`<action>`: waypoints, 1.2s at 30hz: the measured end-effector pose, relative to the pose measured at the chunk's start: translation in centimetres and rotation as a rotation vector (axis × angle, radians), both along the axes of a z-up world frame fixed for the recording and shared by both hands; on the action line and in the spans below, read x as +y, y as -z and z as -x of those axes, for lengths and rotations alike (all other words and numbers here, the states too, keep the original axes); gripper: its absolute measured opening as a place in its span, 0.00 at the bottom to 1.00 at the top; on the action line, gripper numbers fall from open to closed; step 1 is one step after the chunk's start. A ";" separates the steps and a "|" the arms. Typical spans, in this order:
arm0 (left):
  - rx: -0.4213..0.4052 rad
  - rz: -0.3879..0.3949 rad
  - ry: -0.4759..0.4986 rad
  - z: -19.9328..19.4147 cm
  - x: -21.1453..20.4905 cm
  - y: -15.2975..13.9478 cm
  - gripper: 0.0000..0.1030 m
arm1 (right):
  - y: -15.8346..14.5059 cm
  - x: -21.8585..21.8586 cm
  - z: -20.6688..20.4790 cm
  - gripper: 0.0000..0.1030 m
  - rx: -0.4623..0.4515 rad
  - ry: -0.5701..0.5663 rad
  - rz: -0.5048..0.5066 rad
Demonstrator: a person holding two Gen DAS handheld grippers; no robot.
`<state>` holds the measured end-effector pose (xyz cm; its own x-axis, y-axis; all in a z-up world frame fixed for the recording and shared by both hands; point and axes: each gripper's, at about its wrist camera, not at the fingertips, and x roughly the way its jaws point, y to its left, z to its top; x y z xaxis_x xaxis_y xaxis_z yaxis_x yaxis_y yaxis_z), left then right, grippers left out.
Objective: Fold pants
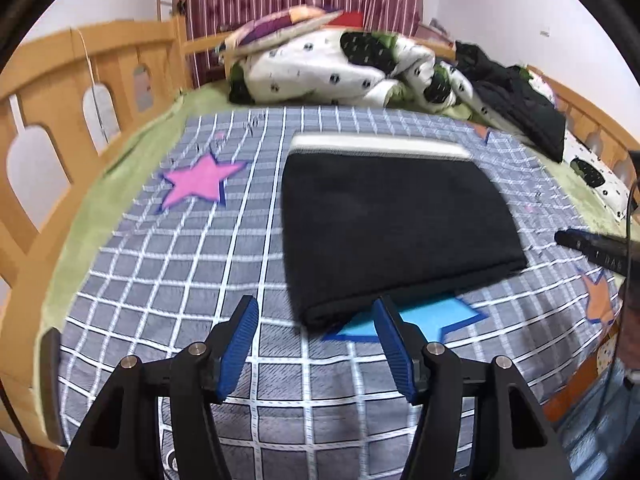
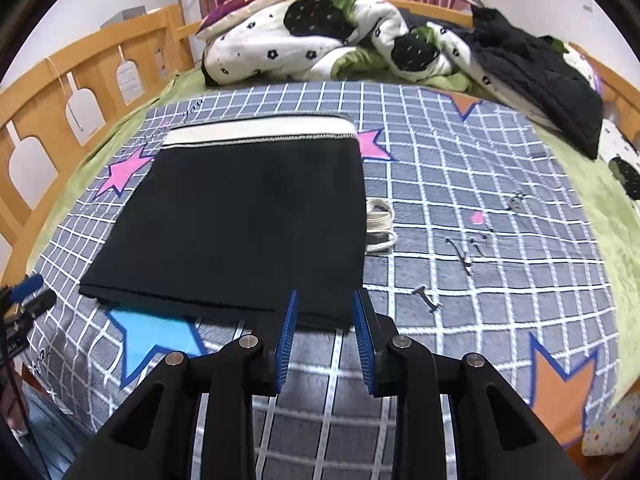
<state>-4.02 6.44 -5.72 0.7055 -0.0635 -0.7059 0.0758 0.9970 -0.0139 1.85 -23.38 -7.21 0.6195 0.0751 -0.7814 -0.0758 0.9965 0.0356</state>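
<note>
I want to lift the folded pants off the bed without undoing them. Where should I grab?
Probably the near folded edge of the black pants, coming in low from the front: the layers stack there, so one pinch catches them all. The white waistband lies at the far end.

The white cord (image 2: 379, 225) is partly hidden under the right edge of the folded black pants (image 2: 240, 220). The blue star (image 1: 424, 320) lies partly covered by the pants' near edge. The orange star (image 2: 560, 392) is cut off low down. The black jacket (image 1: 516, 96) shows blurred detail.
</note>
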 end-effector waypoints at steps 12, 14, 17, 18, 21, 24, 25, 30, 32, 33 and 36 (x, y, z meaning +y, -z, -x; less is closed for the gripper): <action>-0.064 0.000 -0.009 3.4 -3.3 -4.1 0.79 | -4.0 -0.2 7.5 0.92 -0.133 0.064 -0.003; -0.066 -0.004 -0.015 3.9 -3.7 -4.2 0.79 | -4.4 -0.5 8.3 0.92 -0.137 0.081 -0.009; -0.066 -0.001 -0.010 4.4 -4.0 -4.2 0.80 | -5.0 -0.8 9.6 0.92 -0.157 0.086 -0.010; -0.069 -0.009 -0.015 4.5 -4.0 -4.2 0.80 | -5.1 -0.9 9.9 0.92 -0.162 0.087 -0.009; -0.076 -0.007 -0.029 5.0 -3.8 -4.1 0.80 | -5.2 -1.1 10.6 0.92 -0.166 0.088 -0.014; -0.060 0.014 -0.028 4.9 -3.6 -3.9 0.80 | -5.5 -1.2 11.0 0.92 -0.168 0.091 -0.012; -0.056 0.010 -0.035 4.9 -3.5 -3.9 0.80 | -5.7 -1.1 11.2 0.92 -0.175 0.092 -0.013; -0.079 -0.003 -0.039 5.4 -3.5 -4.2 0.80 | -6.0 -1.3 11.3 0.92 -0.179 0.091 -0.008; -0.079 -0.008 -0.040 5.5 -3.6 -4.2 0.80 | -6.1 -1.3 11.4 0.92 -0.186 0.095 -0.001; -0.078 -0.010 -0.039 5.5 -3.7 -4.2 0.80 | -6.1 -1.3 11.4 0.92 -0.183 0.094 -0.003; -0.074 -0.011 -0.037 5.5 -3.7 -4.1 0.80 | -6.1 -1.3 11.4 0.92 -0.181 0.094 -0.007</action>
<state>-9.52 2.71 -1.62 0.7575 -0.0289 -0.6521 0.0396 0.9992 0.0018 -9.55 -24.72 -1.08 0.7543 0.0158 -0.6563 0.0114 0.9992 0.0371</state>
